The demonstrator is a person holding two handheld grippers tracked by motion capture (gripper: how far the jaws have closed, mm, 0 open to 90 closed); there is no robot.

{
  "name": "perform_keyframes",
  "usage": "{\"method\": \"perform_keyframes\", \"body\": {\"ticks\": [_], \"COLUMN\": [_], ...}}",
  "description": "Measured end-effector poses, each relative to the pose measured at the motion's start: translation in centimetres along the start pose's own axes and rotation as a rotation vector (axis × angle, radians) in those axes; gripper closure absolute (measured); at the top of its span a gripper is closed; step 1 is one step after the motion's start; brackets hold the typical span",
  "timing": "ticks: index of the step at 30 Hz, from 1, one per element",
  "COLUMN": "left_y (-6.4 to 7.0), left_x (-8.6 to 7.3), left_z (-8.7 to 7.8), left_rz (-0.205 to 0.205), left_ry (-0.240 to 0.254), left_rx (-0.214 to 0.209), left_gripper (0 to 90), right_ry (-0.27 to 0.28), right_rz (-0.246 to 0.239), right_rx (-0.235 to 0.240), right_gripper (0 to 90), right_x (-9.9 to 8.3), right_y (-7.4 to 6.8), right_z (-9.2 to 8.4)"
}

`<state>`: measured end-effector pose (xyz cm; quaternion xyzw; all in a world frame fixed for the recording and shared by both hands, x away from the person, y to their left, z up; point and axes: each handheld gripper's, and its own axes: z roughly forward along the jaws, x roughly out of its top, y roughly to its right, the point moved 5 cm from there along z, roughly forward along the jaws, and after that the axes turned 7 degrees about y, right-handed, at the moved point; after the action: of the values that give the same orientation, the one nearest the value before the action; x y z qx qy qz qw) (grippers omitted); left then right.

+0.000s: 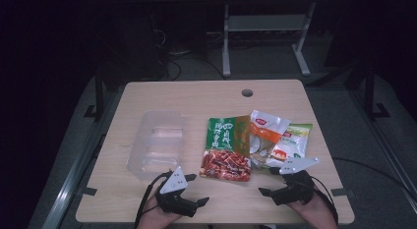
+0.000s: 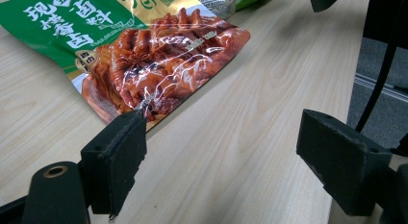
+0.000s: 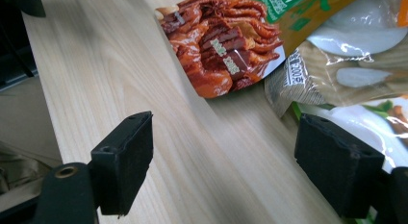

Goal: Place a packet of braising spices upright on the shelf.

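pale wooden surface [image 1: 211,99] carries a green and red glossy food packet [image 1: 227,148] at its middle, overlapping a white and orange packet [image 1: 264,133] beside a white and green packet [image 1: 292,143]. a clear plastic box [image 1: 156,143] sits left of them. left tongs [image 1: 192,189] and right tongs [image 1: 268,182] hover near the front edge, both spread wide, pinching nothing.

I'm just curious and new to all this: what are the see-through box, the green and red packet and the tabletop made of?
The see-through box looks like thin clear plastic: the table shows through its walls. The green and red packet seems glossy plastic film, given its crinkles and bright glare. The tabletop shows pale wood grain, matte; possibly a laminate rather than solid wood.
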<state>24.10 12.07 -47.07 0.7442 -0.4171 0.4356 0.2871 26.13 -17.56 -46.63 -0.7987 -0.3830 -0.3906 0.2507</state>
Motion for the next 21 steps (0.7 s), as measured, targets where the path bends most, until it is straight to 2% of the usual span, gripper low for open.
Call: {"method": "perform_keyframes", "body": {"ticks": [5, 11, 16, 19, 21], "left_y": [0.0, -0.1, -0.2, -0.1, -0.1], "left_x": [0.0, 0.1, 0.3, 0.3, 0.3], "left_z": [0.2, 0.1, -0.4, -0.4, -0.3], "left_rz": [-0.002, 0.012, 0.007, 0.005, 0.018], "left_ry": [0.003, 0.003, 0.034, 0.036, 0.031], "left_rx": [-0.006, -0.002, 0.015, 0.016, 0.017], "left_gripper": [17.3, 17.3, 17.3, 17.3, 17.3], "right_ry": [0.019, 0.013, 0.021, 0.025, 0.026], "right_rz": [0.008, 0.009, 0.007, 0.008, 0.001], "right_rx": [0.017, 0.012, 0.008, 0.005, 0.000], "right_gripper": [19.7, 19.7, 18.7, 18.9, 18.6], "right_x": [0.3, 1.1, 2.5, 3.4, 4.0], "right_y": [0.3, 0.2, 0.0, -0.2, -0.1], "right_z": [0.1, 0.2, 0.2, 0.2, 0.2]}}
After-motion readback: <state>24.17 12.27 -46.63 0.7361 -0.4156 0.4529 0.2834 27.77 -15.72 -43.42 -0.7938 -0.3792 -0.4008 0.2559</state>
